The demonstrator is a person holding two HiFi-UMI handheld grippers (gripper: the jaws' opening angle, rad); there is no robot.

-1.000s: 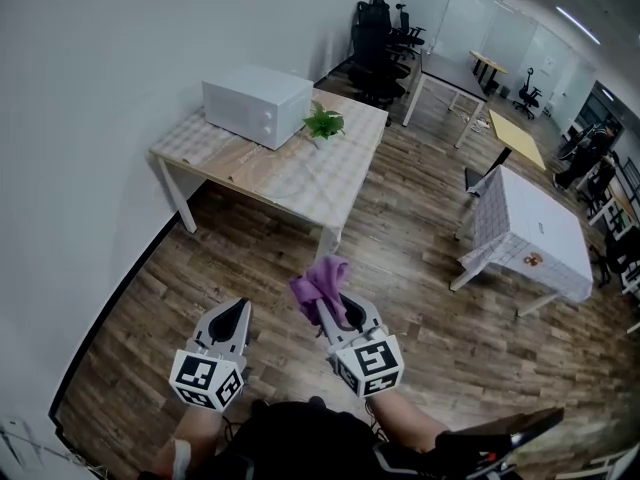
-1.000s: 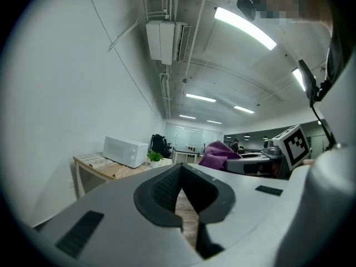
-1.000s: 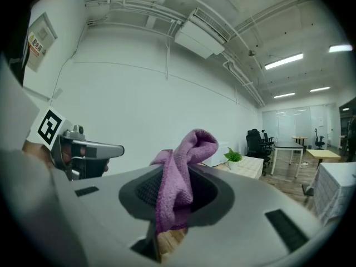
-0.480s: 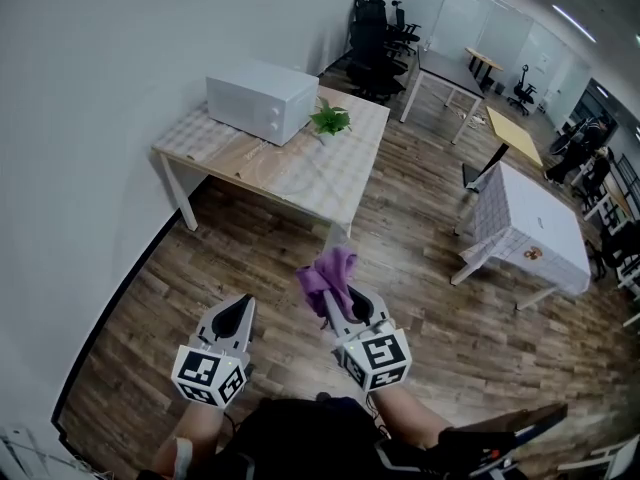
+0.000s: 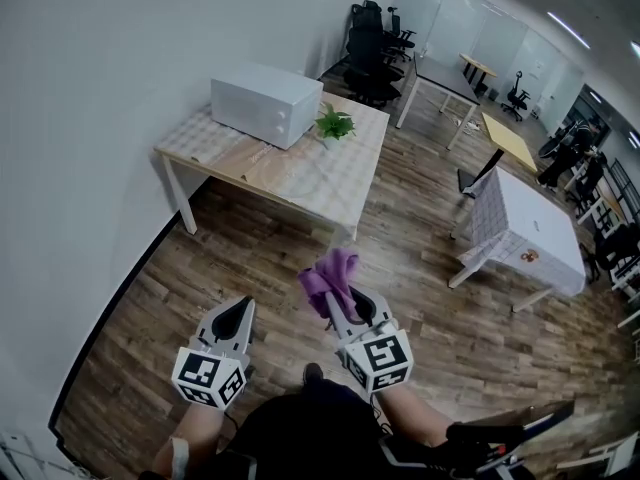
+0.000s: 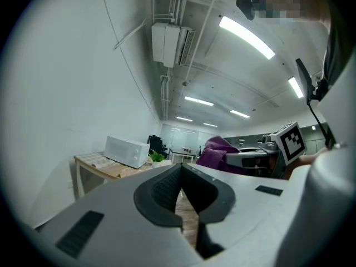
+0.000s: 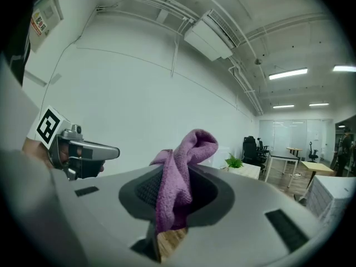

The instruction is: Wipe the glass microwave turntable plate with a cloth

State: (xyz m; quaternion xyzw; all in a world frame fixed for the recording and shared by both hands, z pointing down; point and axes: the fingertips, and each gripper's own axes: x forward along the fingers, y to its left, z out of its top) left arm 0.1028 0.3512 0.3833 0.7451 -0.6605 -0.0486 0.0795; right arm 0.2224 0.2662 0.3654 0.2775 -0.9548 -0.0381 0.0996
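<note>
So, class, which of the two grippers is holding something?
The right gripper: its jaws are shut on a purple cloth. The left gripper has its jaws shut with nothing between them.

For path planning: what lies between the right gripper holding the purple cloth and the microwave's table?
Only bare wood-plank floor lies between the right gripper with its purple cloth and the table bearing the microwave, as the head view shows.

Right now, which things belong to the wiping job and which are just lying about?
Job: cloth, held in the right gripper; microwave on the table.
Lying about: plant, office chairs, covered table.
</note>
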